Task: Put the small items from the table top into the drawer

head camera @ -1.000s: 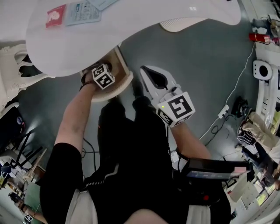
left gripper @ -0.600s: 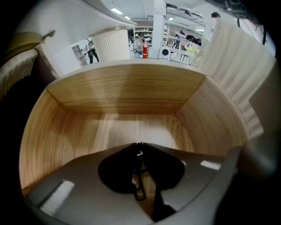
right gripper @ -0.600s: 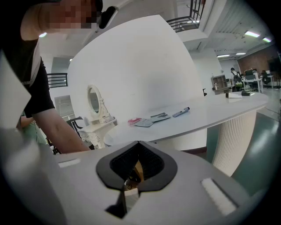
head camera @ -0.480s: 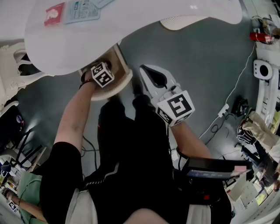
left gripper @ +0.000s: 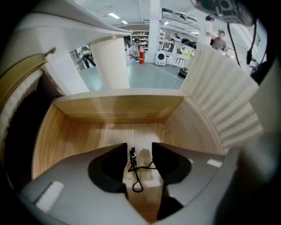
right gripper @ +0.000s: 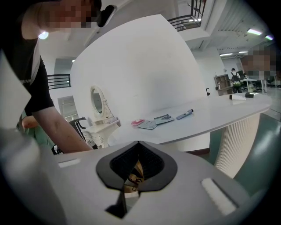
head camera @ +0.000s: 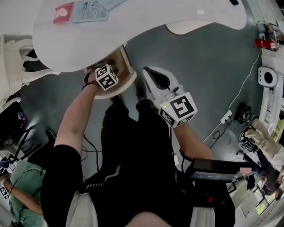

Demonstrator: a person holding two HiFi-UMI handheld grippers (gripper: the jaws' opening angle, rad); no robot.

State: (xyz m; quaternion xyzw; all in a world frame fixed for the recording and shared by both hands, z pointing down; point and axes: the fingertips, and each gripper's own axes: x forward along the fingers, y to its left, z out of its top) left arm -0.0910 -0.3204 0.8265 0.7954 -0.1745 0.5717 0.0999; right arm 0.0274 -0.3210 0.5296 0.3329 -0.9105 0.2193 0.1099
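The open wooden drawer (head camera: 125, 63) (left gripper: 109, 112) sticks out under the white table top (head camera: 155, 17). My left gripper (head camera: 109, 72) (left gripper: 139, 151) points down into it. Its jaws have just been opening and now stand apart. A small black corded item (left gripper: 134, 171) lies loose on the drawer floor between them. My right gripper (head camera: 148, 73) (right gripper: 137, 143) hangs beside the drawer with its tips together and nothing held. On the table top lie a red card (head camera: 63, 12) (right gripper: 137, 122), flat packets (head camera: 91, 9) (right gripper: 158, 119) and a pen (right gripper: 184, 114).
A fluted white table leg (left gripper: 109, 61) (head camera: 186, 26) stands behind the drawer. A white vanity mirror (right gripper: 99, 103) is beyond the table's end. Cables and a power strip (head camera: 226, 116) lie on the grey floor at the right. A person in green (head camera: 22, 190) is at the lower left.
The left hand has risen slightly at the drawer. The right gripper has stayed where it was.
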